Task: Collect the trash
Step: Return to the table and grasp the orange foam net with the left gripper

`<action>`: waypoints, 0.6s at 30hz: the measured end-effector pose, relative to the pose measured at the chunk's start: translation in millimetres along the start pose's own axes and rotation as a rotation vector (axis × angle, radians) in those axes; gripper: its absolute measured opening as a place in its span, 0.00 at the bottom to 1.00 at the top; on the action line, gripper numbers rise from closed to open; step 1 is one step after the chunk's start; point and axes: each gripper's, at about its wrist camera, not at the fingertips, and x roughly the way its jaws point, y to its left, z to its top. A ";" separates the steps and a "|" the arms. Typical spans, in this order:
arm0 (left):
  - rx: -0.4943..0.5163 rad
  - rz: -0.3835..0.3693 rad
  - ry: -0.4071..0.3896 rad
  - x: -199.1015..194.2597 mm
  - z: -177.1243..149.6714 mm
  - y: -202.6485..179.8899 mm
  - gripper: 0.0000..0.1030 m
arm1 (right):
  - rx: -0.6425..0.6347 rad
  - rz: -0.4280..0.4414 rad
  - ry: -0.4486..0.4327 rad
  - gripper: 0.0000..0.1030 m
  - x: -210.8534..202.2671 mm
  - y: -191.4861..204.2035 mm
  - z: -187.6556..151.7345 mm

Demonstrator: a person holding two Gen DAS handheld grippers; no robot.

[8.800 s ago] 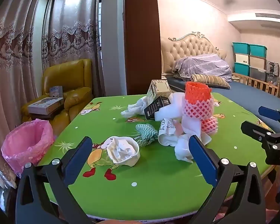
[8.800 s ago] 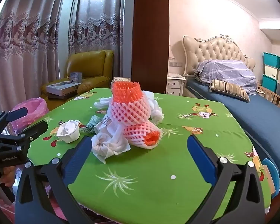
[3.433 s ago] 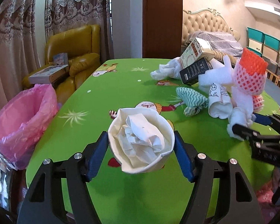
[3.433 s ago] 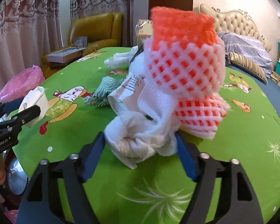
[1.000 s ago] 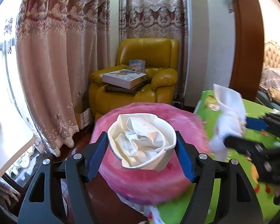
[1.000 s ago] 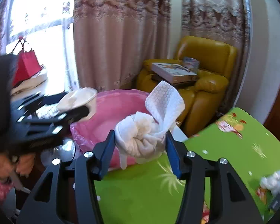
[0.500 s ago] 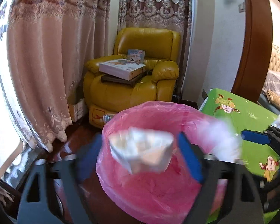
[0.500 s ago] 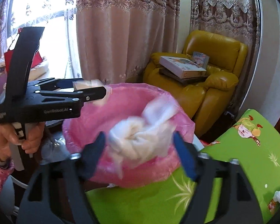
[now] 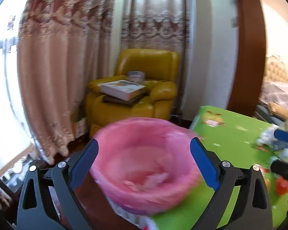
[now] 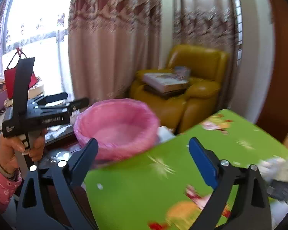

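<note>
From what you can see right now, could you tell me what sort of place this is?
Most likely a bedroom in a home: a tufted headboard with bedding at the right edge, a yellow leather armchair by floor-length curtains, and a green cartoon-print table.

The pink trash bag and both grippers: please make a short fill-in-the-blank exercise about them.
1. The jaws of the left gripper stand open, and between them is ____.
2. The trash bag is ____ in colour.
3. The books lie on a yellow ____.
4. The cloth on the table is mainly ____.

Missing words: nothing; pink; armchair; green
</note>
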 end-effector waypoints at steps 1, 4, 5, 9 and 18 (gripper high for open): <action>0.004 -0.029 0.003 -3.5 -2.1 -12.7 0.87 | 0.009 -0.019 -0.006 0.90 -12.3 -7.1 -4.3; 0.002 -0.134 0.018 -14.9 -8.8 -57.2 0.87 | 0.052 -0.089 -0.036 0.90 -57.9 -31.6 -21.2; 0.002 -0.162 0.023 -17.1 -10.9 -68.8 0.87 | 0.067 -0.110 -0.048 0.90 -71.5 -39.0 -26.1; 0.030 -0.281 0.062 -28.8 -27.6 -127.2 0.87 | 0.138 -0.221 -0.087 0.90 -129.8 -76.3 -51.0; 0.138 -0.474 0.131 -46.7 -62.6 -228.7 0.87 | 0.294 -0.438 -0.011 0.90 -210.3 -133.3 -142.7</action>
